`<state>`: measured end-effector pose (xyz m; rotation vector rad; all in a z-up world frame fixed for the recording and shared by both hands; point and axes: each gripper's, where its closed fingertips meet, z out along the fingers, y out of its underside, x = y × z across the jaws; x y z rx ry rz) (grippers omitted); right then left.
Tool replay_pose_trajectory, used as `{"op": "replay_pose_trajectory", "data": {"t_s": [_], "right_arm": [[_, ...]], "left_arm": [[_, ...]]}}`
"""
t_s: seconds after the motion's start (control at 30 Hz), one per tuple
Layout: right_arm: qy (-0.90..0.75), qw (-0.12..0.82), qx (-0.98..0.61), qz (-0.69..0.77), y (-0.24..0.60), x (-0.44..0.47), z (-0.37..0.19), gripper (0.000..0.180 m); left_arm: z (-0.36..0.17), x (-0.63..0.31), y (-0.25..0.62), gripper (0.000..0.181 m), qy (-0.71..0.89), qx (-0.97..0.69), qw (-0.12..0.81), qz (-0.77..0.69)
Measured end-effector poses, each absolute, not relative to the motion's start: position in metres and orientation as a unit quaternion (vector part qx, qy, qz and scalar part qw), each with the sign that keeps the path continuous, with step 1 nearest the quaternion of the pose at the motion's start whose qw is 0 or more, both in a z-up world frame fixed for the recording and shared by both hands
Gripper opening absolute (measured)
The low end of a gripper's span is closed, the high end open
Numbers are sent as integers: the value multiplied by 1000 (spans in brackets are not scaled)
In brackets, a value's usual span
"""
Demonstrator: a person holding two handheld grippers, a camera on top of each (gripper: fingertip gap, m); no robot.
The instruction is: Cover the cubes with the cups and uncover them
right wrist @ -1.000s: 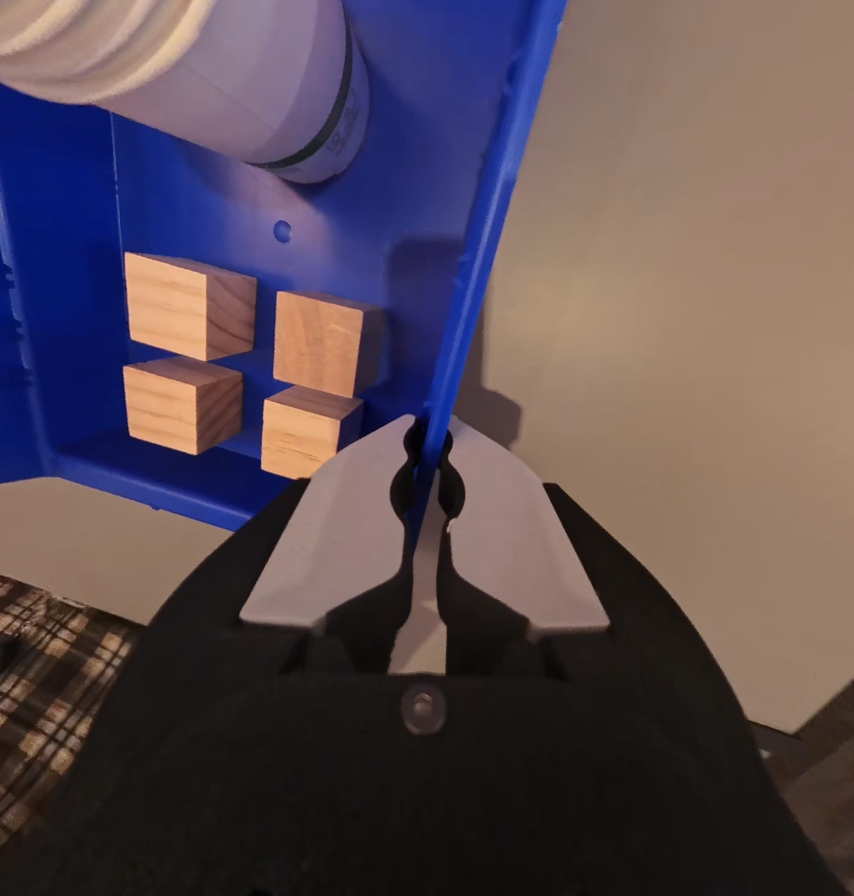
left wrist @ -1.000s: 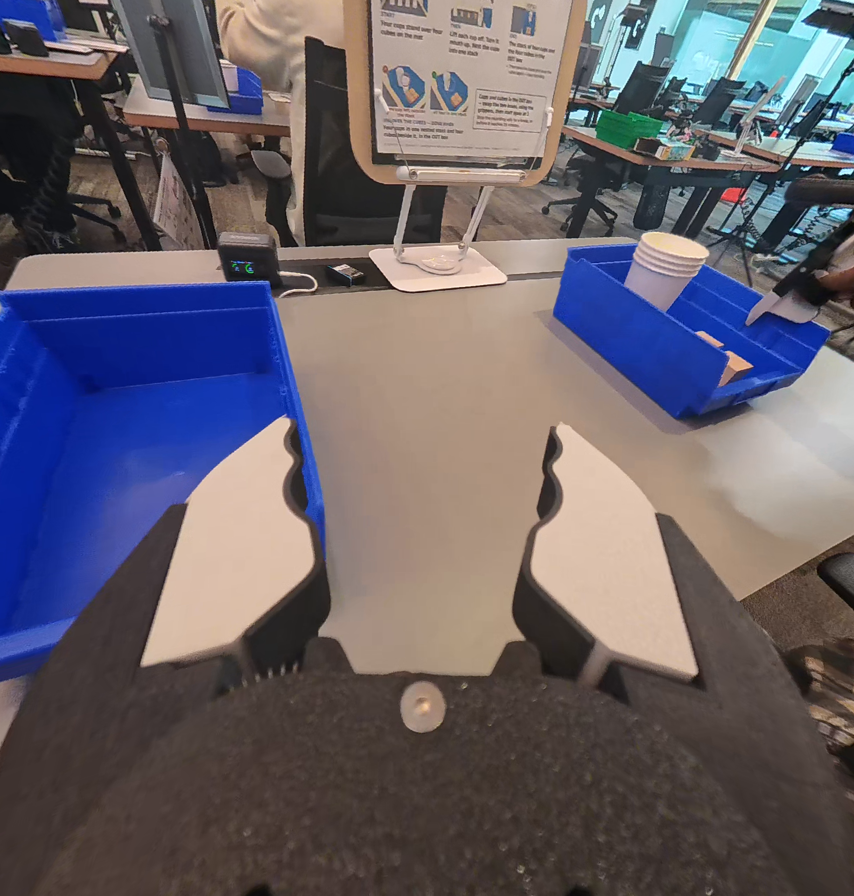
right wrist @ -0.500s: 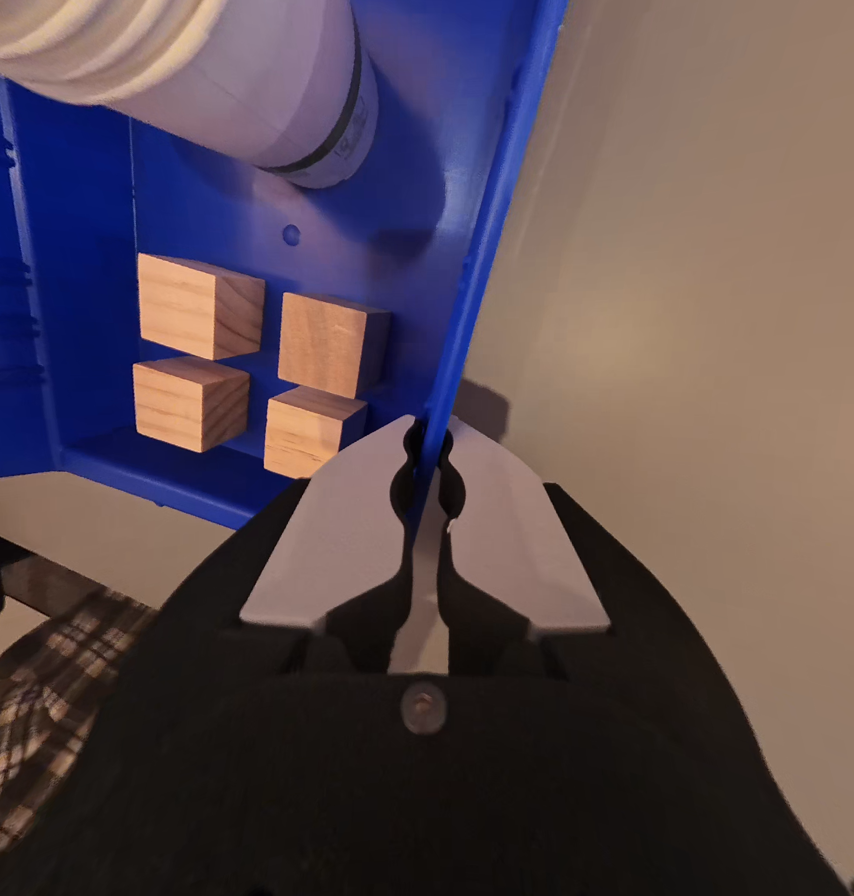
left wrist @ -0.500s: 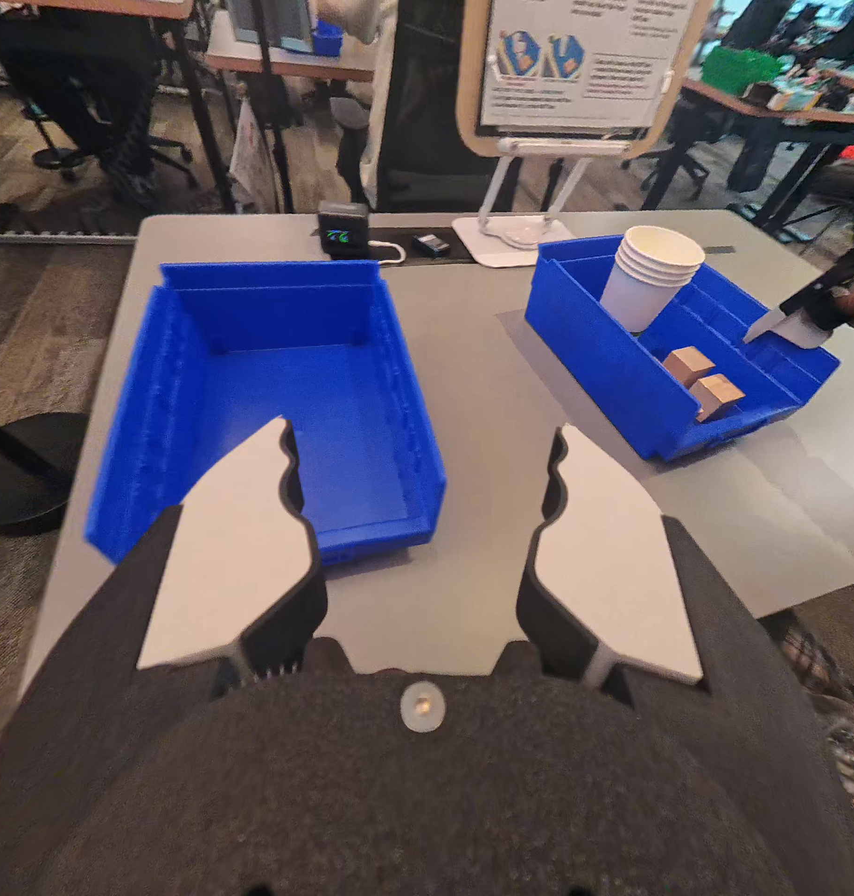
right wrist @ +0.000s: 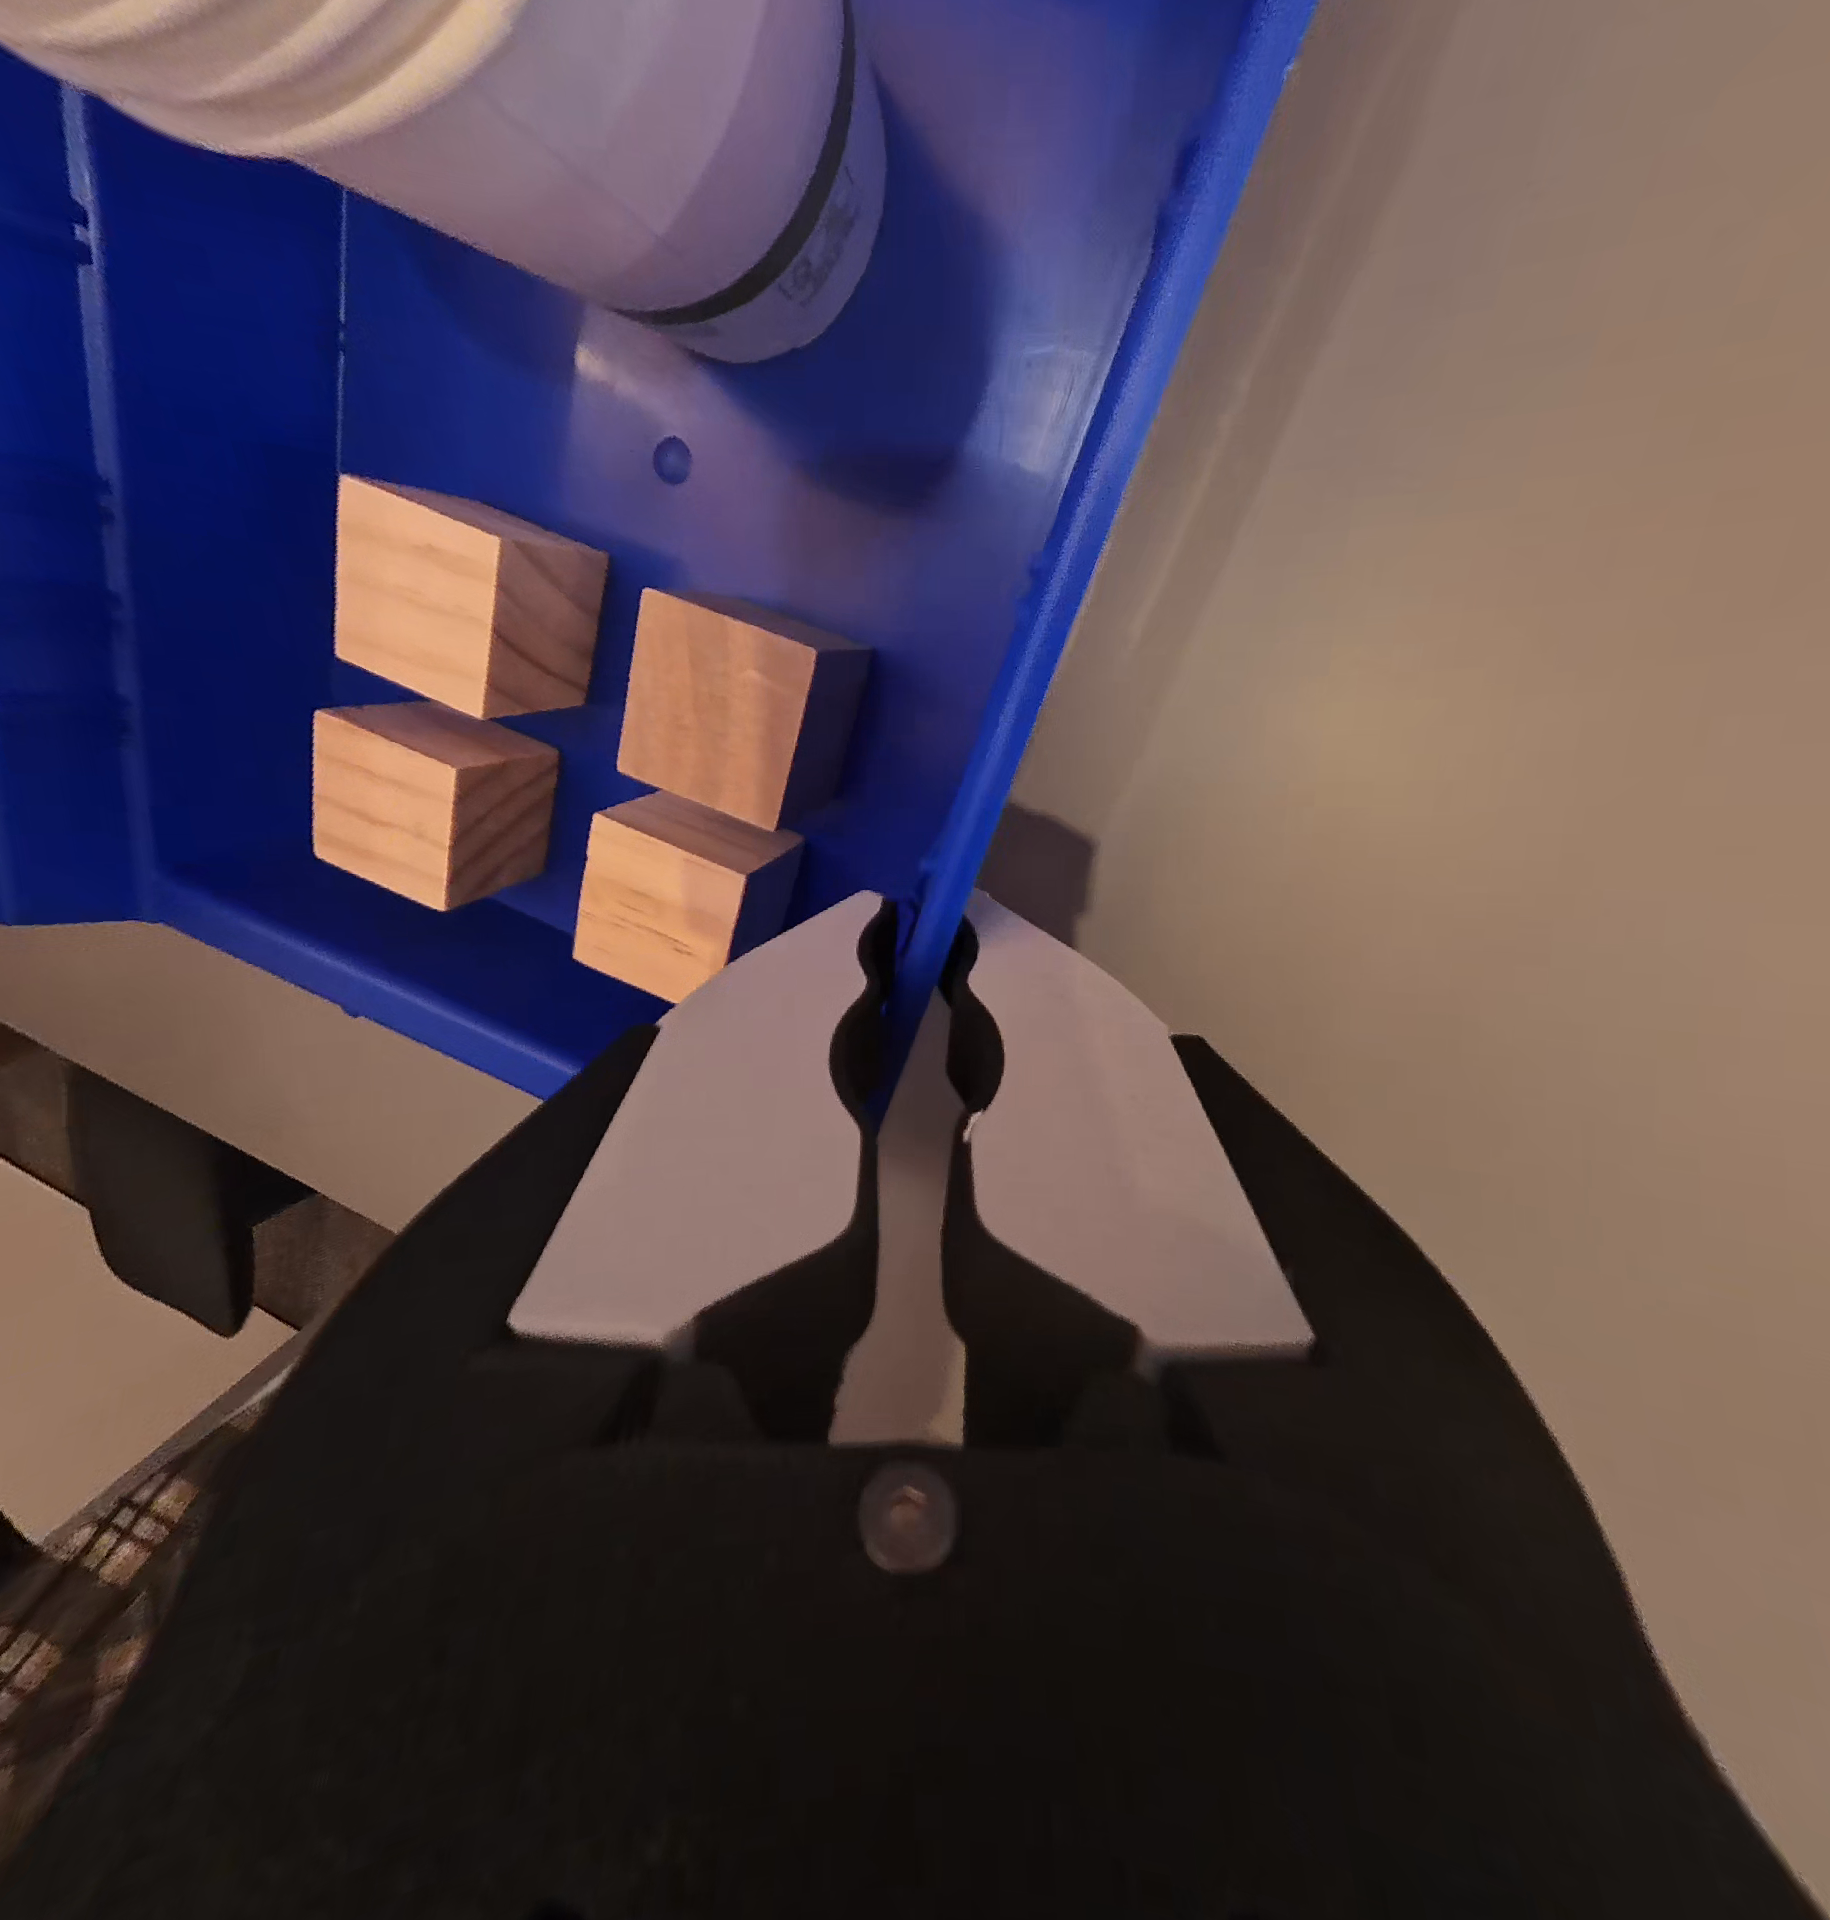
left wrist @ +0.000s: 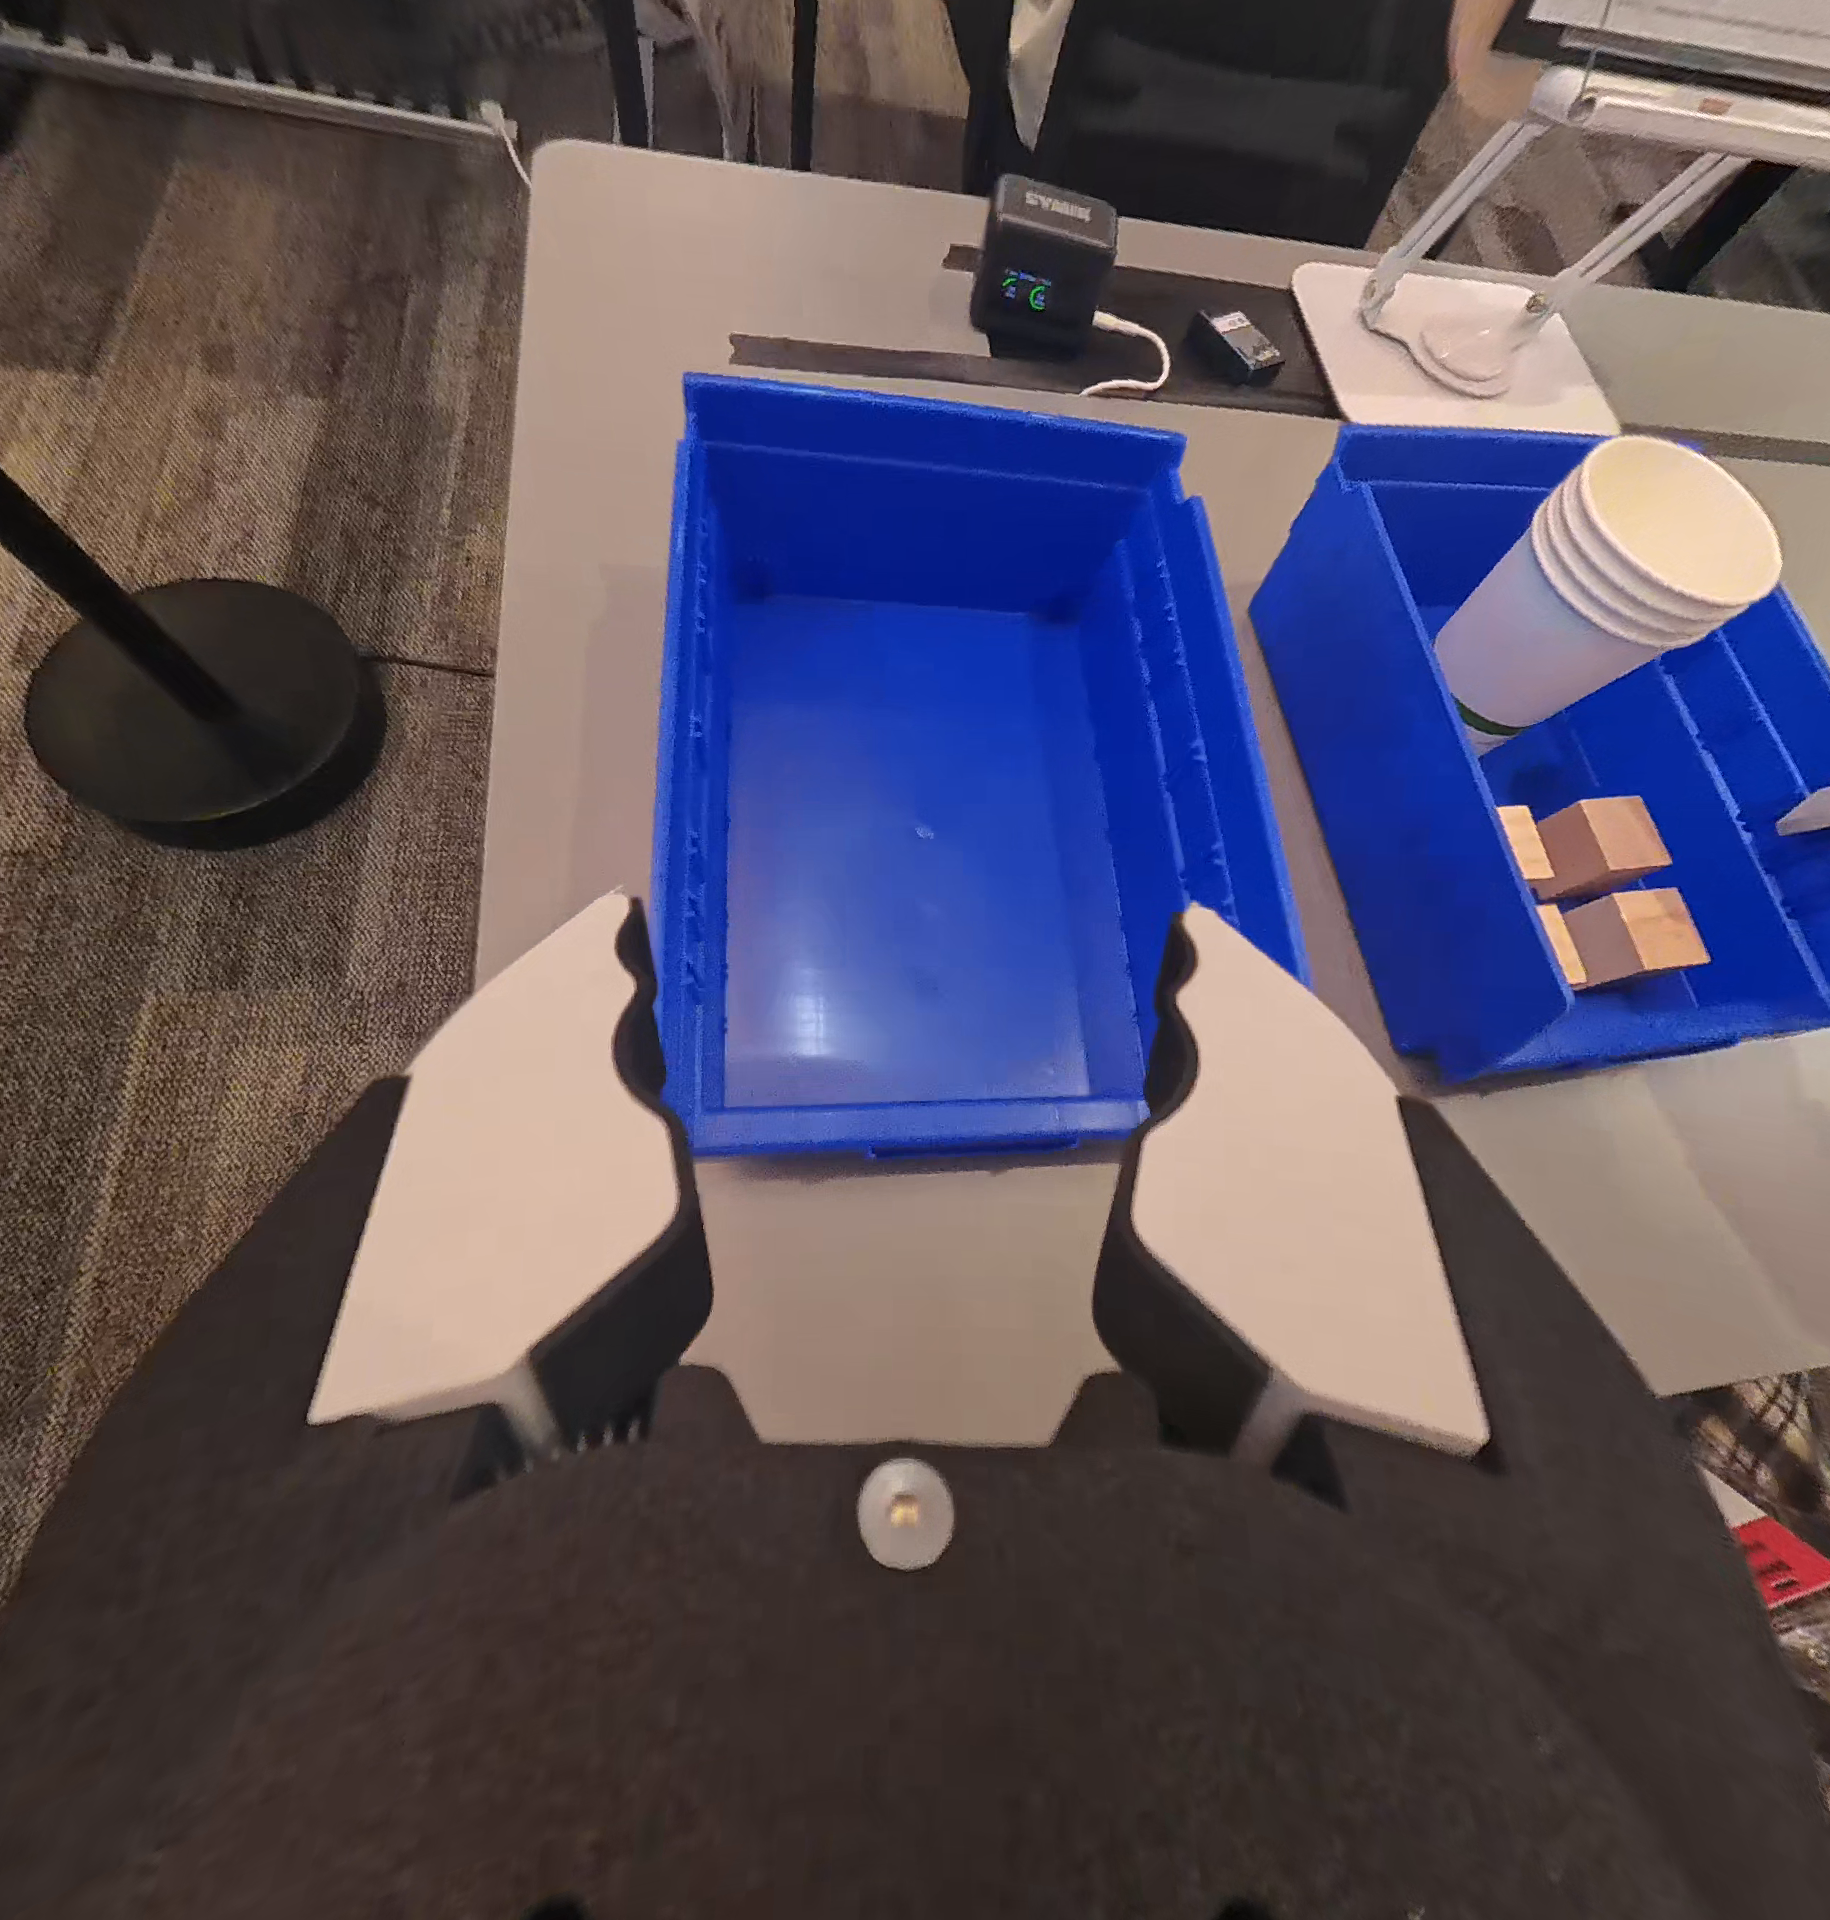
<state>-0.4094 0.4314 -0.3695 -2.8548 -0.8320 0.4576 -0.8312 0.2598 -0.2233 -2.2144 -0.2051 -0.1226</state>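
Left claw (left wrist: 906, 1018) has lifted high, wide open, holding nothing.
Right claw (right wrist: 916, 935) still pinches the bin wall (right wrist: 1004, 748); cups (right wrist: 630, 145) and cubes (right wrist: 578, 727) wait inside, untouched.

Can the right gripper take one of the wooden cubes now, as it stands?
Probably not yet: the right gripper is shut on the blue bin's side wall. The wooden cubes lie uncovered close beside it, so releasing the wall should free it.

A grey table (left wrist: 890, 1278) bears two blue bins (left wrist: 921, 1127) (left wrist: 1410, 894), a black device (left wrist: 1046, 260), perhaps a charger.
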Motion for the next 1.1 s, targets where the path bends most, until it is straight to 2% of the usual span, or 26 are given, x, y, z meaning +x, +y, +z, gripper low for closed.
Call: {"op": "replay_pose_trajectory", "data": {"t_s": [0.13, 0.2, 0.37, 0.47, 0.7, 0.83, 0.97, 1.0, 1.1], "right_arm": [[-285, 71, -941, 167, 427, -424, -369, 10], [-278, 59, -937, 203, 422, -429, -365, 34], [-277, 87, -924, 251, 427, -401, -344, 60], [-280, 104, -914, 275, 426, -369, -332, 63], [-257, 134, -899, 328, 416, -292, -323, 58], [-243, 146, -894, 348, 412, -263, -324, 55], [-237, 159, -887, 364, 409, -246, -328, 49], [-236, 163, -884, 368, 408, -243, -328, 48], [-231, 178, -876, 383, 407, -236, -327, 45]], "left_arm": [[-234, -848, 274, 92, -95, -906, 411, -48], [-244, -857, 282, 95, -102, -915, 388, -47], [-275, -879, 302, 99, -117, -941, 315, -28], [-301, -887, 312, 101, -124, -955, 266, -26], [-360, -897, 307, 88, -130, -981, 140, -26], [-377, -896, 304, 64, -134, -984, 112, -43], [-390, -891, 302, 11, -121, -986, 99, -62], [-391, -888, 305, 5, -123, -984, 104, -72], [-391, -888, 304, 5, -127, -984, 100, -74]]}}
